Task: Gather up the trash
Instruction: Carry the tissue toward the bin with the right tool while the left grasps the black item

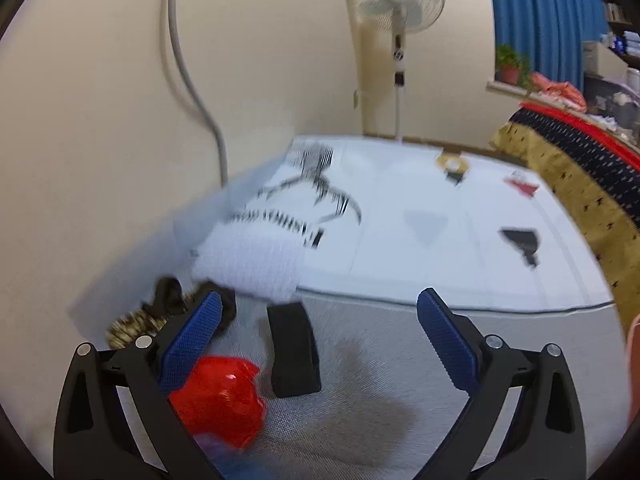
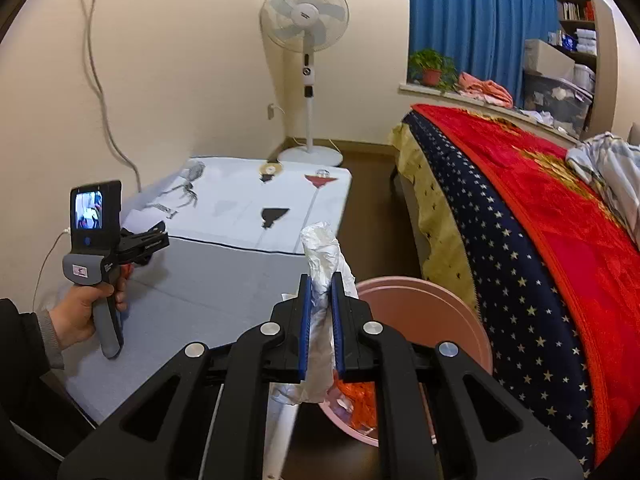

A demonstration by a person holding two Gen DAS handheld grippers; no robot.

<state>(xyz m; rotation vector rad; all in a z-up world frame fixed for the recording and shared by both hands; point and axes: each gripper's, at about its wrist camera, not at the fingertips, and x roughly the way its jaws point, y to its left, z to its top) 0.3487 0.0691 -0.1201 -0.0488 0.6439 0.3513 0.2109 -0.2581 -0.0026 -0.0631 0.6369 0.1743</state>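
Observation:
My right gripper is shut on a crumpled white plastic bag that sticks up between its blue pads. It hangs over the near rim of a pink bin holding orange scraps. My left gripper is open above the grey table top, with nothing between its fingers. A shiny red crumpled wrapper lies just inside its left finger, partly hidden by it. A black block lies on the table ahead. In the right wrist view a hand holds the left gripper's handle.
A white printed cloth covers the far part of the table. A dark clump with a spotted piece lies by the wall. A bed with a red blanket stands right of the bin. A standing fan is in the corner.

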